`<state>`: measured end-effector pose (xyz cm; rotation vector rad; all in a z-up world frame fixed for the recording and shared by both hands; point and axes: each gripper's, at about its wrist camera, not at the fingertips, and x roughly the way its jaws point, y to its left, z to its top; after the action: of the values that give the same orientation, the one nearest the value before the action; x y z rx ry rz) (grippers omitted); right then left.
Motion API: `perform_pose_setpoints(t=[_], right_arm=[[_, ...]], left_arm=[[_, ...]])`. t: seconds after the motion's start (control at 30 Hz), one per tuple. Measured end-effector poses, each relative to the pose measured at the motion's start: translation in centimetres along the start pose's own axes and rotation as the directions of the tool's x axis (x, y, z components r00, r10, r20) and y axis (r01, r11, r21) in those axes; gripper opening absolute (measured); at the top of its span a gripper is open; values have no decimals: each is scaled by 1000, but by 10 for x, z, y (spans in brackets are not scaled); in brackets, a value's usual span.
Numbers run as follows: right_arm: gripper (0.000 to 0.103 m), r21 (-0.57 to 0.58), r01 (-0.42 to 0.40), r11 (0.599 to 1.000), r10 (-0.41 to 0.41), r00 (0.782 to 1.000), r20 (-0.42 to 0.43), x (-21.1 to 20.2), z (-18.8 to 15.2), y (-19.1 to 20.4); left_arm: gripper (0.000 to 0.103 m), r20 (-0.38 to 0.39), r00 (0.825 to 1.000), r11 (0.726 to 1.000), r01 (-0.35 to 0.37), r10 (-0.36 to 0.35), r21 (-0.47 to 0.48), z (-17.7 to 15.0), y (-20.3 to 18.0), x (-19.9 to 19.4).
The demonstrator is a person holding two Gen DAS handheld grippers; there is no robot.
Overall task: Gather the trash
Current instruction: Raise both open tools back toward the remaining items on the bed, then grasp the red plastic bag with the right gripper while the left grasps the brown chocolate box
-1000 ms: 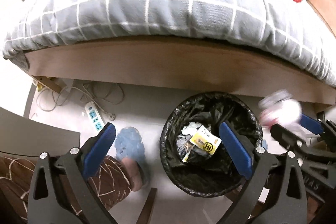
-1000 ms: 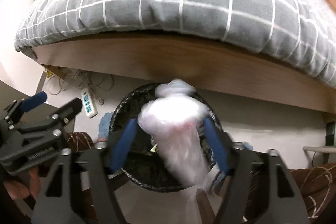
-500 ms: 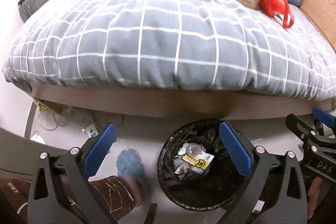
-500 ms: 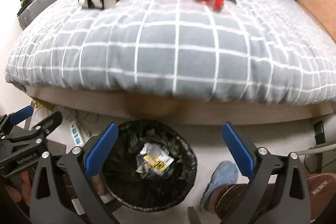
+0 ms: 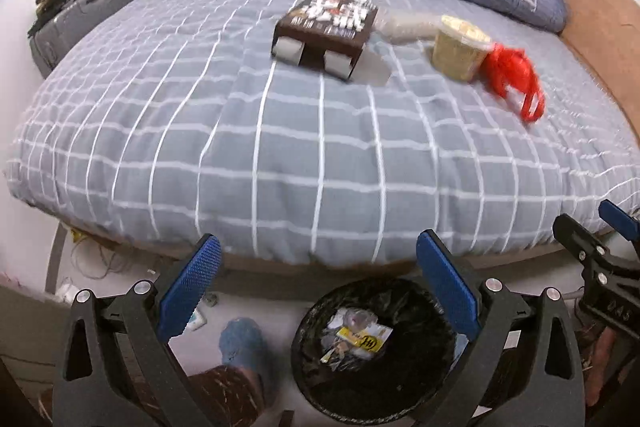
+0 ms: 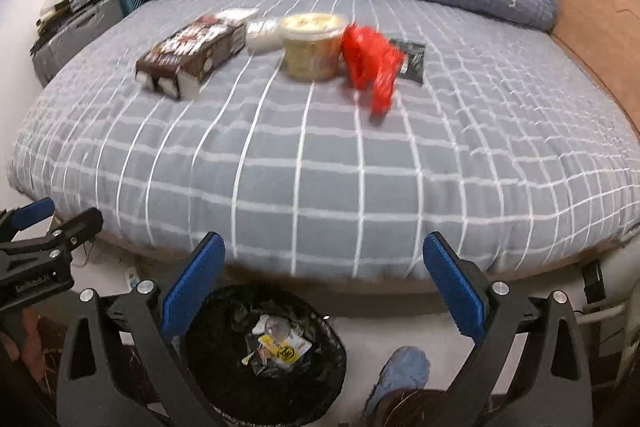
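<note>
Trash on bed: brown box (image 5: 326, 27), tub (image 5: 460, 47) and red bag (image 5: 512, 79), well beyond both tongs.
Bin (image 5: 376, 351): just below the tongs, wrappers inside.
Left tongs (image 5: 316, 291): wide open, empty.
Right tongs (image 6: 324, 291): just opened wide, empty.
Floor: blue slipper (image 6: 400, 371) beside bin.

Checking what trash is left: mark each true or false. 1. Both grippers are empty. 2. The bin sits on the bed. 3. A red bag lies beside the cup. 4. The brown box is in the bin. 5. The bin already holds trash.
1. True: left gripper and right gripper are open, holding nothing.
2. False: the bin stands on the floor by the bed.
3. True: red bag, cup.
4. False: the brown box lies on the bed.
5. True.
</note>
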<state>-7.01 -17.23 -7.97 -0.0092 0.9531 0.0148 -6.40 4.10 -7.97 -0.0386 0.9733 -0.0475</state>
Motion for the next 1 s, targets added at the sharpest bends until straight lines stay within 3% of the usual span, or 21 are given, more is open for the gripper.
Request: perform_pose_setpoints(t=[0.63,0.8,1.0], right_arm=[[95,-26,-3,1000,7,990,139,6,93,-10],[95,-23,-1,1000,4,988,157,14,112,-14],[95,-8,8,1000,-7,988,155,35,132,-28]], left_arm=[[97,102,995,1000,17,-19,25,97,-14,0],[97,114,993,999,38,-40,16,121,-18,5],[97,121,992,999,13,-18,41,143,-25,21]])
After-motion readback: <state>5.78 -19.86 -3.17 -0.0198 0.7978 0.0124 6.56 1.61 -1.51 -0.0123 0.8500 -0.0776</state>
